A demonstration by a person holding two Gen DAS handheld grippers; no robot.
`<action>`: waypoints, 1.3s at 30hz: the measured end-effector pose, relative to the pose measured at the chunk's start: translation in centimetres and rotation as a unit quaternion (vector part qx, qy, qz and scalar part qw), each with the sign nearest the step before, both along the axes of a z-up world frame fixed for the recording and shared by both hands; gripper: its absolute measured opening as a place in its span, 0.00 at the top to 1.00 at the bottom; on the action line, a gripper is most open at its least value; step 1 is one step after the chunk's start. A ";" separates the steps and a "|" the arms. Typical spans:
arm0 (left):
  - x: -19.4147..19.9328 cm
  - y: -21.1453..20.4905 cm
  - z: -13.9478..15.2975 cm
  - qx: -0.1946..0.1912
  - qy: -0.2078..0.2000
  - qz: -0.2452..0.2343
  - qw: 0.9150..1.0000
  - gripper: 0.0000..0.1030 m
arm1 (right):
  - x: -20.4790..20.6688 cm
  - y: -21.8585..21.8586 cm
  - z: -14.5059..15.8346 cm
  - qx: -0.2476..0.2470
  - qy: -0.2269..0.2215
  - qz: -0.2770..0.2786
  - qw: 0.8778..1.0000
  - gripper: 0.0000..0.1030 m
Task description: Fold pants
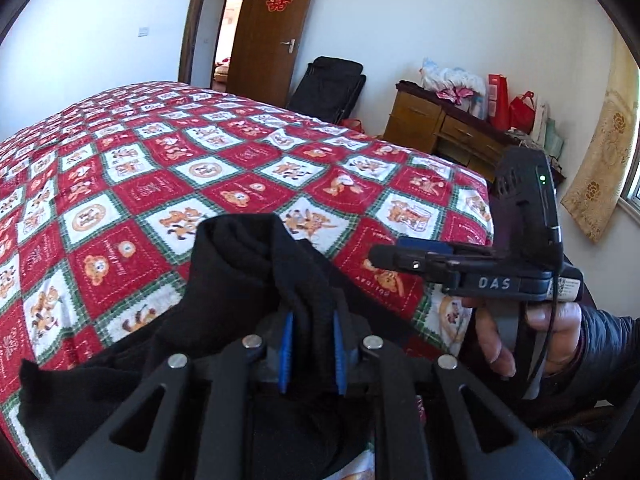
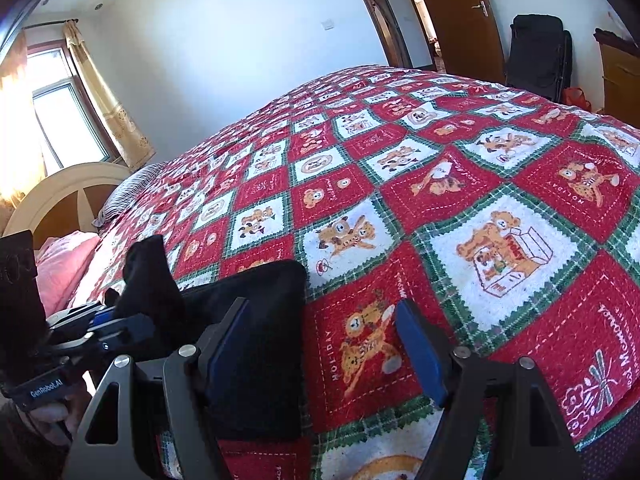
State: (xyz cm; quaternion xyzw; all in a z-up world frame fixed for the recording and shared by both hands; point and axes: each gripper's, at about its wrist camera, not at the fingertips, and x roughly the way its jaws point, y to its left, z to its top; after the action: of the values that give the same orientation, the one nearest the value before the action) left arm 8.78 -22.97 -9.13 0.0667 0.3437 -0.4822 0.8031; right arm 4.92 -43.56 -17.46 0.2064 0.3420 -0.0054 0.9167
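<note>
Left gripper (image 1: 310,354) clamped on a bunched fold of black knit pants (image 1: 248,264), blue-padded fingers (image 1: 287,350) close together with cloth pinched between them and rising in a peak above the tips. Seen from the right wrist camera as a black tool low at the left edge (image 2: 116,322), angled inward, with a dark point of fabric standing up from its tips. Rest of the pants (image 2: 256,344) spread flat on a red, white and green patchwork bedspread printed with teddy bears (image 1: 160,184), near the closest edge of the bed, one straight folded edge running away from the camera.

Right gripper (image 2: 322,350) spread wide, blue pads (image 2: 420,354) well apart, nothing between them but bedspread (image 2: 500,208); left pad just beside or over the pants' edge, right pad over bare quilt. From the left wrist camera, held level and side-on (image 1: 390,258), pointing left across the bed corner, a bare hand (image 1: 524,332) wrapped round its grip from below, dark sleeve behind.

Beyond the bed: brown wooden door (image 1: 276,28) standing ajar, wooden dresser (image 1: 440,128) piled with bags, black folded chair (image 1: 332,88) against the wall.
</note>
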 end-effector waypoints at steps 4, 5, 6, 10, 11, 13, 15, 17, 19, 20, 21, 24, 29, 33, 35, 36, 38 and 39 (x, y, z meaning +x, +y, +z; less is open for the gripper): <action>-1.4 0.5 1.1 -0.015 -0.026 -0.004 1.000 0.57 | -0.1 0.0 0.0 -0.005 -0.005 0.000 1.000 0.27; -1.6 0.9 1.4 -0.022 -0.035 0.002 0.999 0.45 | -0.1 0.0 0.0 -0.005 -0.007 -0.002 1.000 0.27; -1.8 1.3 1.6 -0.027 -0.043 0.009 0.999 0.33 | -0.2 -0.2 0.1 -0.005 -0.011 -0.005 1.000 0.27; -2.0 4.0 2.2 -0.046 -0.065 0.050 0.996 0.26 | -1.0 -0.8 1.1 0.002 -0.032 -0.025 0.999 0.27; -1.8 4.9 2.0 -0.048 -0.066 0.068 0.994 0.23 | -1.3 -0.8 1.6 0.007 -0.042 -0.024 0.999 0.27; -1.4 6.7 1.5 -0.051 -0.069 0.105 0.991 0.19 | -1.8 -0.3 2.8 0.013 -0.061 -0.014 0.998 0.27; -0.9 8.6 0.6 -0.043 -0.076 0.150 0.985 0.12 | -2.1 1.1 4.1 0.008 -0.082 0.015 0.996 0.27; 0.1 10.3 -0.3 -0.045 -0.061 0.186 0.980 0.11 | -2.1 3.5 5.2 -0.019 -0.095 0.057 0.994 0.27; 1.0 11.7 -1.1 -0.052 -0.038 0.215 0.974 0.11 | -1.9 6.1 5.5 -0.036 -0.096 0.096 0.990 0.27; 1.5 12.3 -1.5 -0.058 -0.025 0.226 0.972 0.11 | -1.7 7.1 5.4 -0.044 -0.091 0.110 0.989 0.28; 1.7 12.8 -1.8 -0.064 -0.014 0.235 0.970 0.11 | -1.5 8.3 5.2 -0.058 -0.083 0.124 0.987 0.28; 2.0 13.8 -2.5 -0.069 -0.005 0.250 0.966 0.11 | -0.9 11.0 4.3 -0.108 -0.047 0.154 0.981 0.38; 1.8 14.2 -2.7 -0.067 -0.013 0.254 0.965 0.11 | 0.2 10.2 1.2 -0.134 0.043 0.151 0.978 0.73; 1.6 14.6 -2.9 -0.061 -0.024 0.270 0.961 0.00 | -1.2 8.7 2.0 -0.103 0.029 0.157 0.982 0.85; 2.0 14.6 -3.5 -0.045 -0.021 0.280 0.959 0.00 | -2.3 7.8 3.0 -0.090 0.004 0.150 0.985 0.86; 2.3 14.7 -3.8 -0.033 -0.021 0.291 0.956 0.00 | -2.5 7.5 3.1 -0.094 0.005 0.143 0.985 0.86; 3.3 14.8 -5.0 -0.002 -0.006 0.322 0.947 0.00 | -2.5 6.5 1.9 -0.100 0.029 0.128 0.986 0.85; 3.8 15.0 -5.6 0.004 0.010 0.330 0.944 0.00 | -2.1 5.9 0.6 -0.091 0.052 0.123 0.987 0.85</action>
State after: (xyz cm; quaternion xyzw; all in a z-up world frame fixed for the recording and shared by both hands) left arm 12.63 -7.97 -14.72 -0.0514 0.3564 -0.1896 0.9135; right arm 2.82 -37.70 -16.84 0.0781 0.4105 0.0651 0.9062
